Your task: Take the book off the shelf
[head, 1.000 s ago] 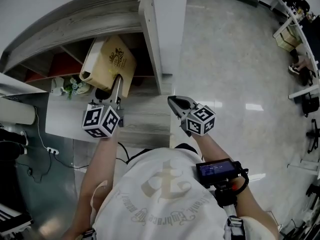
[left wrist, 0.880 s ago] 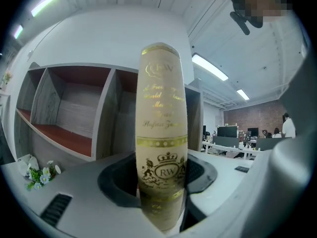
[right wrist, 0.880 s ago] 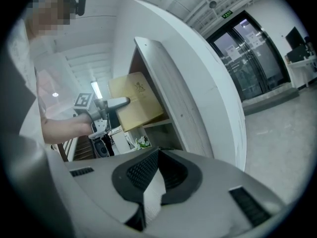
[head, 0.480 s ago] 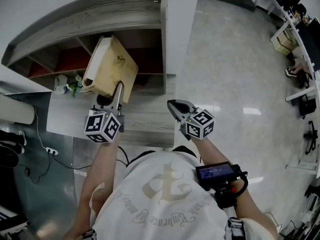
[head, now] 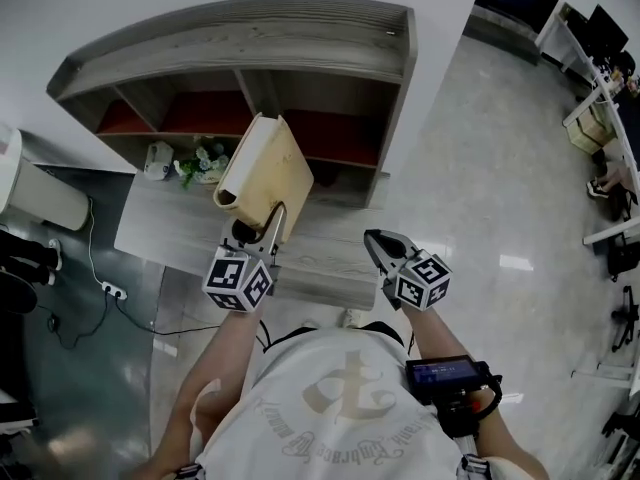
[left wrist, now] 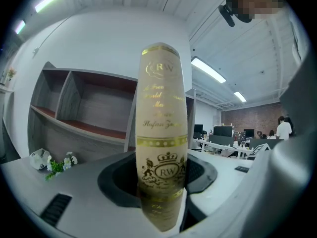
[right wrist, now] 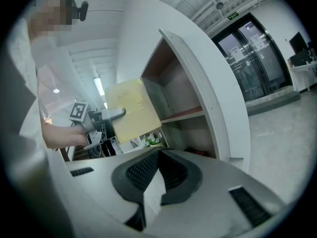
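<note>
- Book [head: 270, 168] is out of the shelf [head: 300, 43], my left gripper [head: 272, 218] clamped on it.
- Right gripper [head: 380, 243] closed, empty.
- Next, I reckon: carry clear, set down flat.

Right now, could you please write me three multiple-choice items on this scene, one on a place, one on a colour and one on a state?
1. Where is the book?
A. Inside a compartment of the shelf
B. In the right gripper
C. In the left gripper, clear of the shelf

2. What colour is the book's cover?
A. Cream with gold print
B. Red
C. Black

3. How do the right gripper's fingers stand?
A. Clamped on the book
B. Together, with nothing between them
C. Wide apart around the book

Answers:
1 C: the head view shows the book out in front of the shelf, gripped by the left gripper.
2 A: the left gripper view shows gold lettering on a cream spine.
3 B: the right gripper view shows its pads meeting with nothing between them.
</note>
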Tool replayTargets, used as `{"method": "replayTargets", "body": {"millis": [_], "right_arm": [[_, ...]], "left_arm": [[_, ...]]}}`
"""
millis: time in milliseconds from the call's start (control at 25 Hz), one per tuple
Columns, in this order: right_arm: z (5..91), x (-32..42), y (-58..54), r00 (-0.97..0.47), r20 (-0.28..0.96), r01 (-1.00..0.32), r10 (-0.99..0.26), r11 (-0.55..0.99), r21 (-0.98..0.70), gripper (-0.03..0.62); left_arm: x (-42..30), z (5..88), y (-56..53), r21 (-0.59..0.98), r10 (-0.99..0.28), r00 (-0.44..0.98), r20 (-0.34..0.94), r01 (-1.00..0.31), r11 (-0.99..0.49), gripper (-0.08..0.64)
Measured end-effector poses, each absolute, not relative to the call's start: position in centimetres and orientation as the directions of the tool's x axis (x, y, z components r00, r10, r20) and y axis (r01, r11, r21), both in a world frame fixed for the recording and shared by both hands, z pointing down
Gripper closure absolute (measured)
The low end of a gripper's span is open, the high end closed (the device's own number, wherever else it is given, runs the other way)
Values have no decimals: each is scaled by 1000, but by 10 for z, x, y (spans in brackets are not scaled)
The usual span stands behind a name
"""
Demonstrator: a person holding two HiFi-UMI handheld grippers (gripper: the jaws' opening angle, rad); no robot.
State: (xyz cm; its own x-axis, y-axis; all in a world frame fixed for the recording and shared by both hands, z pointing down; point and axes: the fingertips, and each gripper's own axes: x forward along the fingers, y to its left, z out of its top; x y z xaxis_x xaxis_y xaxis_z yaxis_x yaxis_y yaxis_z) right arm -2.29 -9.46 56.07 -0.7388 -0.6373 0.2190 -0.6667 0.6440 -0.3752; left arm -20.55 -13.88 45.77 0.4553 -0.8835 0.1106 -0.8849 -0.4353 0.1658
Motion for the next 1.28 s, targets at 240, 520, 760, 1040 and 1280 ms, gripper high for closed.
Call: {"method": "replayTargets", "body": {"millis": [240,520,760,1040,1280], "right_arm": [[561,-49,-75,-755,215,-650,-620,661,-375,588],[556,-79,-53,-783,196,-617,-590,700,-360,589],[557,-100,-38,-795,193,-603,-575,716,-352,589],[555,-117,-29,-795,198,-605,-574,719,-342,589],[556,-126,-20,-790,208,-611,-577,717,-334,589]], "left_arm": [[-232,484,-107,191,-871,466,155,-879,-436,345],[-266,511,-71,230,-868,453,203,-884,-408,345],[-285,540,-36,267,-857,450,251,-883,-385,345],[-309,563,-8,270,-845,444,299,-888,-371,345],[-311,569,2,272,-833,464,300,-879,-392,345]]}}
